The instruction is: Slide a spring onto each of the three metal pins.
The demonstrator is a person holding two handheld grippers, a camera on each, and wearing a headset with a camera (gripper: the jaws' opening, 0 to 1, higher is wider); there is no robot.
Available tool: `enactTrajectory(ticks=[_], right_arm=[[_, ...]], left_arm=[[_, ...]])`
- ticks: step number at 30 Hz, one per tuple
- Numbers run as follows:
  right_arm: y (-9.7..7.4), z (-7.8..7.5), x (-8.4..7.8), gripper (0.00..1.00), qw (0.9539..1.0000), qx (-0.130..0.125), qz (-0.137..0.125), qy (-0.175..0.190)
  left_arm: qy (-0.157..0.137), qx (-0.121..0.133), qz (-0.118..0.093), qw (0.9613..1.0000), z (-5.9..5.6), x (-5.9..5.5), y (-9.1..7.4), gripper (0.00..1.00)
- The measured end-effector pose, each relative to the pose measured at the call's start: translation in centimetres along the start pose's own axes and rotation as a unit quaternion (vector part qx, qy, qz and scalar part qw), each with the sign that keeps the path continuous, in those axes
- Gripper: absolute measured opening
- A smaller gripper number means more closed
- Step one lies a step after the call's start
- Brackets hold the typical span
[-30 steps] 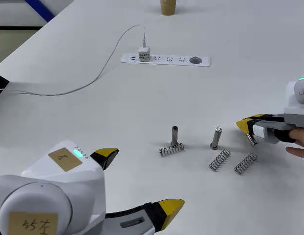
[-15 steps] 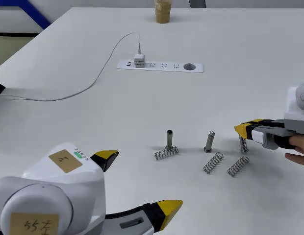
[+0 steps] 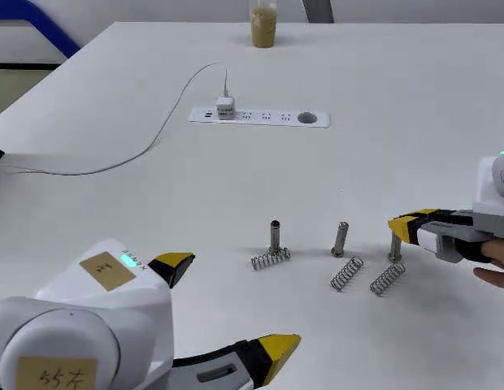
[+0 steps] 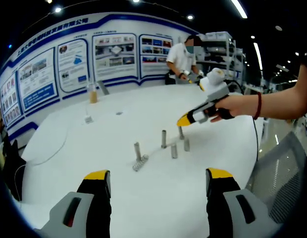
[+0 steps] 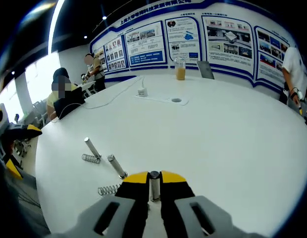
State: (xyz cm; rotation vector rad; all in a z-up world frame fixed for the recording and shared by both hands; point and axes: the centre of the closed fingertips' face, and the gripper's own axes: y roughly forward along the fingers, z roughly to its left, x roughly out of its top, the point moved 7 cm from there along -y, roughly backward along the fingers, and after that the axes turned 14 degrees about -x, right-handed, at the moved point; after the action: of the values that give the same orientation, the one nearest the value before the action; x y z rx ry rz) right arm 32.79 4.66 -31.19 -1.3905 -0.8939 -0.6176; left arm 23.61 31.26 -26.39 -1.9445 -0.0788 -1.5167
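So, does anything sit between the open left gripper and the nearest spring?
Nothing visible. Bare table lies between the left gripper and the nearest spring, which lies by the leftmost pin. The right gripper, shut on the third pin, is off to the side.

White table (image 3: pixel 414 122) — power strip (image 3: pixel 268 118), charger (image 3: pixel 225 106), cable (image 3: pixel 167 122) — drink cup (image 3: pixel 262 24) beyond

The white surface (image 3: pixel 398 97) carries a power strip (image 3: pixel 260 117) and its cable (image 3: pixel 156 135) at upper centre, a cup (image 3: pixel 262 24) at the top edge, and upright pins (image 3: pixel 275 236) beside three lying springs (image 3: pixel 270 258) at lower right.
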Motion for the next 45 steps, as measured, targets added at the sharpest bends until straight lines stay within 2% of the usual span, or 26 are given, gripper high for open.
enactTrajectory(ticks=[14,19,36,45], right_arm=[[-1.2,0.6,-0.6,0.09,0.9985,-0.016,-0.004,-0.053],[-1.2,0.4,-0.7,0.09,0.9985,-0.023,-0.006,-0.050],[-1.1,0.1,-0.6,0.09,0.9991,-0.018,-0.003,-0.039],[-2.1,0.0,-0.1,0.21,0.9994,-0.021,-0.015,-0.023]], left_arm=[[0.005,0.005,-0.003,1.0000,-0.1,0.2,-0.1,0.78],[0.007,0.003,0.000,1.0000,-0.2,0.1,-0.2,0.78],[0.012,0.002,0.008,0.9999,-0.2,0.0,-0.1,0.76],[0.022,-0.001,0.014,0.9997,0.2,0.1,0.2,0.75]])
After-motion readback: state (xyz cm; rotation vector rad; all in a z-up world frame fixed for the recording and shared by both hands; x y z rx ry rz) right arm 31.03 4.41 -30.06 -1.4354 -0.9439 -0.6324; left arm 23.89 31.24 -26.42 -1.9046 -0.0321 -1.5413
